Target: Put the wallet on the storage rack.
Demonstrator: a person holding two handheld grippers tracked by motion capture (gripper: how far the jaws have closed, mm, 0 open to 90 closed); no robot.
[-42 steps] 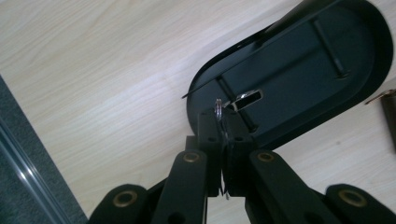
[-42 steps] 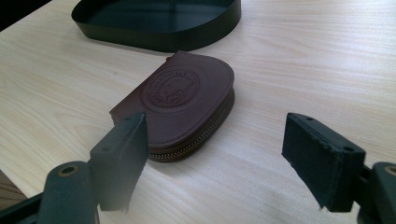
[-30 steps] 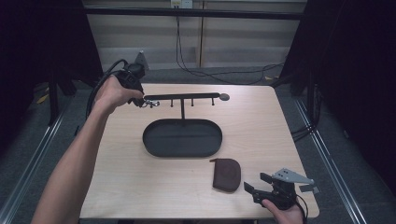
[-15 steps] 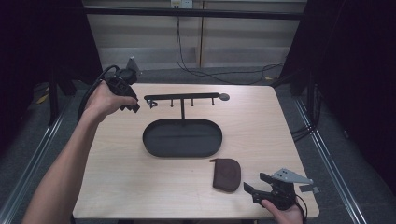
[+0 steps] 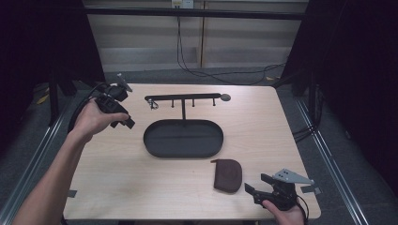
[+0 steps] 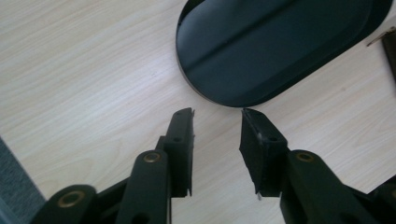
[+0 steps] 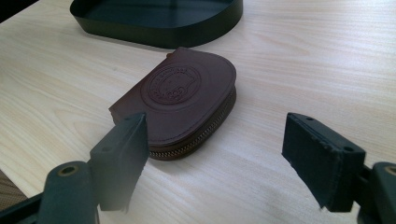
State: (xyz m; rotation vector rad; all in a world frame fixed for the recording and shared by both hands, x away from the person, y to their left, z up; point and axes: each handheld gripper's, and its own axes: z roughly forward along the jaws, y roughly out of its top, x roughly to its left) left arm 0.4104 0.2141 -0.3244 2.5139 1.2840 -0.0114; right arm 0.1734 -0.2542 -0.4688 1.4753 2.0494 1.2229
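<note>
Since a second ago, our left claw (image 5: 126, 123) has drawn back from the end of the black rack (image 5: 184, 98) and now hangs over the table (image 5: 117, 183) to the left of the oval tray (image 5: 183, 138), apart from both. From the left claw's camera we see its jaws standing partly open with nothing between them, bare wood below and the tray's (image 6: 280, 46) rounded end just beyond the tips. A small metal ring (image 5: 152, 104) hangs from the rack's left end, and the rack's post rises from the far rim of the tray.

Our right claw (image 5: 255, 189) has stayed at the near right corner of the table, jaws spread wide and empty. The brown zipped pouch (image 7: 180, 100) lies flat on the wood just ahead of it, nearer the left jaw, not touched by either. Beyond the pouch (image 5: 227, 174) sits the tray, close but apart; nothing lies between claw and pouch.
</note>
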